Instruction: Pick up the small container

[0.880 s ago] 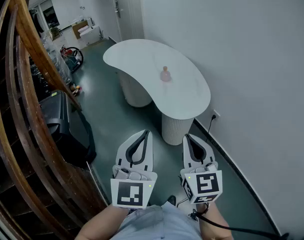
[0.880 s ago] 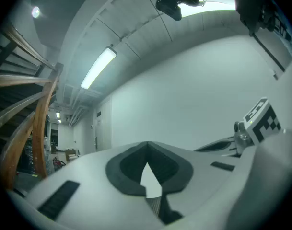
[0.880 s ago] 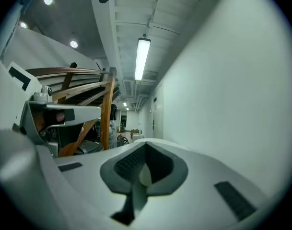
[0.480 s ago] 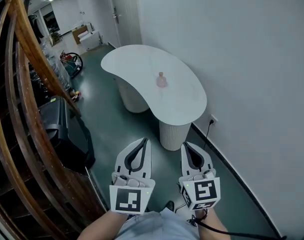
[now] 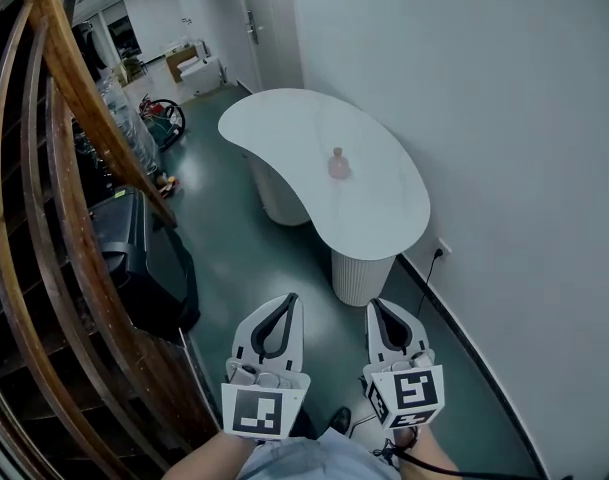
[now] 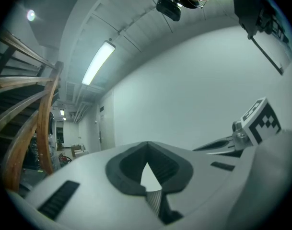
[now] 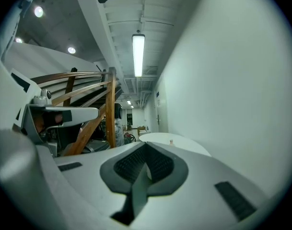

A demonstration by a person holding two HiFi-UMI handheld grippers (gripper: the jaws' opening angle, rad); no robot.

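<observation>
A small pink container [image 5: 338, 164] with a narrow neck stands upright near the middle of a white kidney-shaped table [image 5: 284, 128]. In the right gripper view the same container [image 7: 171, 141] is a tiny shape far ahead on the table [image 7: 184, 140]. Both grippers hang low in the head view, well short of the table and over the floor. My left gripper [image 5: 285, 300] has its jaws together with nothing between them. My right gripper [image 5: 376, 306] is shut too and holds nothing. In the left gripper view the left gripper [image 6: 146, 145] points at the bare white wall.
A curved wooden stair railing [image 5: 59, 168] runs down the left side. A dark box-like unit [image 5: 134, 258] stands on the green floor [image 5: 244, 258] beside it. A white wall [image 5: 504, 168] closes the right side, with a socket and cable [image 5: 439, 253] low down. Cluttered objects lie in the far room [image 5: 164, 118].
The view has shifted: the table and container sit slightly further right and lower in the head view than half a second ago. Both grippers keep their place and closed jaws.
</observation>
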